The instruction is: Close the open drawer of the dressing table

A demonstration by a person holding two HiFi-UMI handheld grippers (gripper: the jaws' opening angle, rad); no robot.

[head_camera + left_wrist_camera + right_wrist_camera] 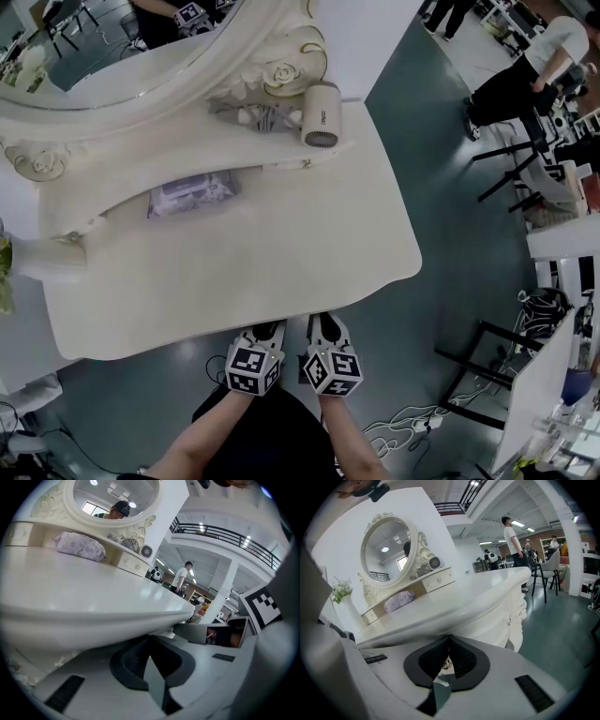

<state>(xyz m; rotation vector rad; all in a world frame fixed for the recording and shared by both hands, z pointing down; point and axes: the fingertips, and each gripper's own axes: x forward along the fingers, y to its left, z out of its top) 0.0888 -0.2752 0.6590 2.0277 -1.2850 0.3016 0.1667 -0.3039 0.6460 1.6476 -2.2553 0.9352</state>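
One dressing table (pixel 281 262) fills the head view, white, with a curved front edge. One oval mirror (pixel 112 47) in a carved frame stands at its back.

Two grippers sit side by side at the middle of that front edge, the left gripper (pixel 265 328) and the right gripper (pixel 323 323). Each carries one marker cube, and their tips are tucked under the table top. From above no drawer sticks out past the top, so the drawer lies hidden beneath it, where the tips point.

One hair dryer (pixel 322 114) lies on the shelf under the mirror. One lilac pouch (pixel 192 194) lies in the open space below that shelf. One white vase (pixel 37 258) stands at the table's left end.

The left gripper view looks up at the underside of the top's edge. There the dark pads (pixel 129 663) are pressed together with nothing between them. The other gripper's cube shows at the right of that view.

Only the right gripper view shows the table's carved front (pixel 506 616) and the flowers (pixel 341 590) in the vase. Its pads (pixel 461 658) meet at the top, clenched, leaving a thin slit. A small ornate bit shows through the slit, but I cannot tell what it is.

Only the head view shows both grippers together. It also shows one person (pixel 525 70) in a white top, well off to the right on the floor.
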